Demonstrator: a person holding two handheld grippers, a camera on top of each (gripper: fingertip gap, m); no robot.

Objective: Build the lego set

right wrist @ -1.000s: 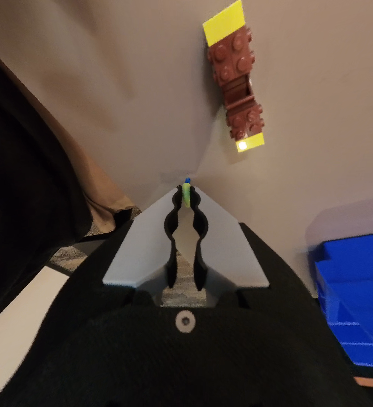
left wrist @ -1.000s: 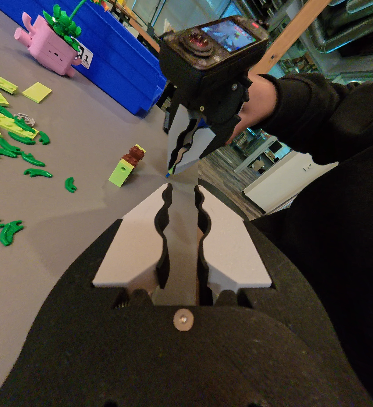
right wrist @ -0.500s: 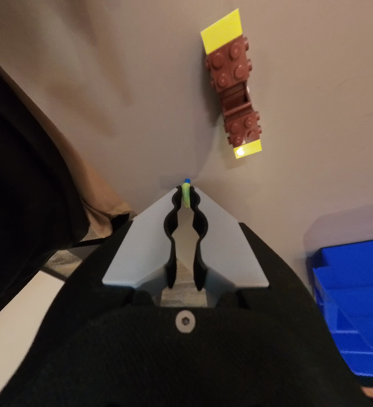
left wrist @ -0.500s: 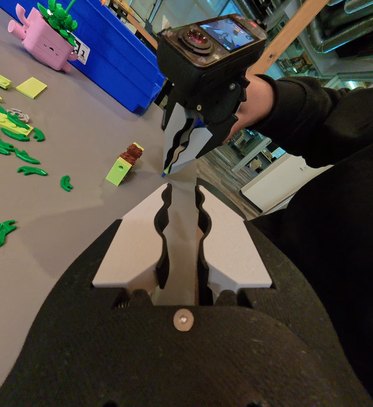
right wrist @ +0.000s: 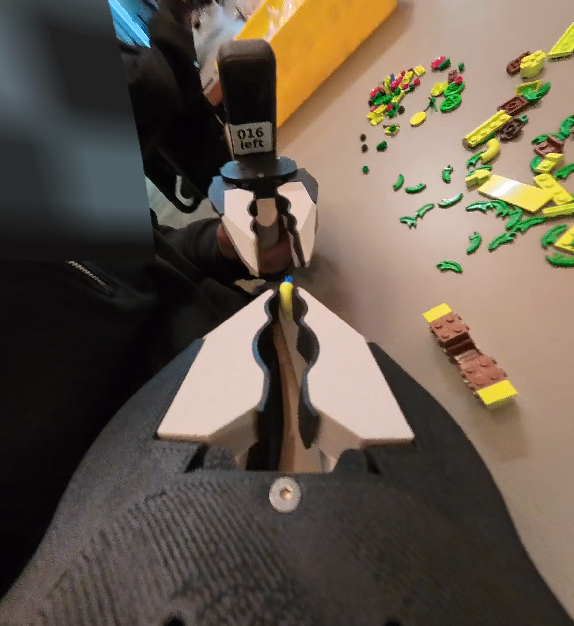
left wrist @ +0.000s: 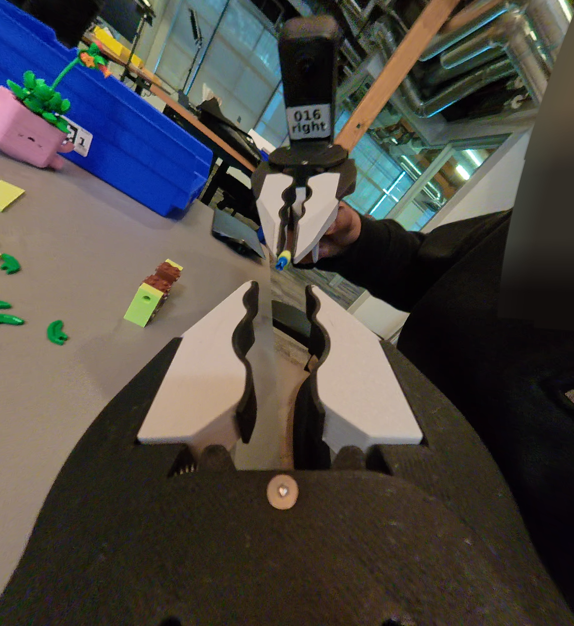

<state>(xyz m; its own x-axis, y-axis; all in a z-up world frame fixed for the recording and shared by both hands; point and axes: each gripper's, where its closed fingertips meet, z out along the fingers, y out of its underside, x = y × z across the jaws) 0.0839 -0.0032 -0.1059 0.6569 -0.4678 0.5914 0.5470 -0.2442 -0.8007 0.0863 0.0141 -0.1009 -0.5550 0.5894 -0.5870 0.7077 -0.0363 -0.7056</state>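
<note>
My right gripper is shut on a small yellow-green piece with a blue pin tip. It is held in the air, tip to tip with my left gripper, which faces it a short way off. In the left wrist view my left gripper is open and empty, and the right gripper points at it with the piece just above the gap. A brown brick assembly with lime-yellow end plates lies on the grey table, left of both grippers in the left wrist view.
Several loose green leaf pieces and yellow plates are scattered over the table. A pink pot with a green plant stands by a blue bin. A yellow bin stands at the far edge. A person's dark sleeve is close by. Less than 4 cm separates the two grippers' tips.
The right gripper has swung up from pointing down at the table to facing the left gripper, still holding the small piece. The left gripper has tilted up towards it.
</note>
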